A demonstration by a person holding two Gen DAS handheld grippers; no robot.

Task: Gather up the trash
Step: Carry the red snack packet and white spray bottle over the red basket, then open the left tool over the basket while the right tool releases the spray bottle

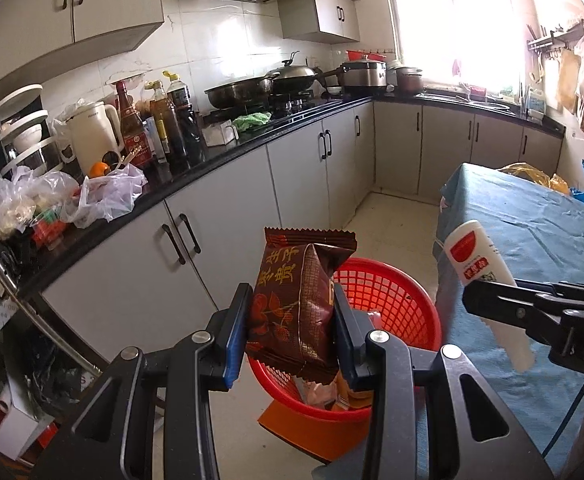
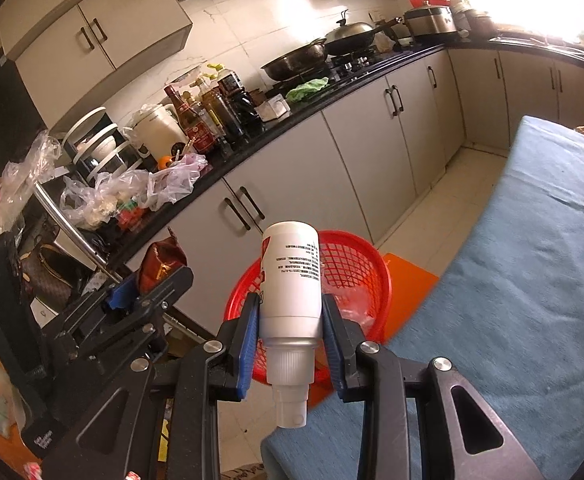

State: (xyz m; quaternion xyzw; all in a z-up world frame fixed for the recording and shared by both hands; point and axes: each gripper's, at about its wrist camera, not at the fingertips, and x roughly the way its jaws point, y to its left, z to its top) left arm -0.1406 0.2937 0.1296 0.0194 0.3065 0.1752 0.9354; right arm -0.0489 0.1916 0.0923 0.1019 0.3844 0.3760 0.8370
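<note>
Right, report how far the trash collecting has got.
Done: some wrappers already lie inside the red plastic mesh basket. In hand: the left claw is shut on a brown foil snack packet, and the right claw is shut on a white plastic bottle, nozzle toward the camera; neither has been dropped yet. Left: releasing both into the basket.

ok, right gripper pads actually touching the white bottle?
Touching. The right wrist view shows both blue pads pressed against the sides of the white bottle, held in the right gripper.
</note>
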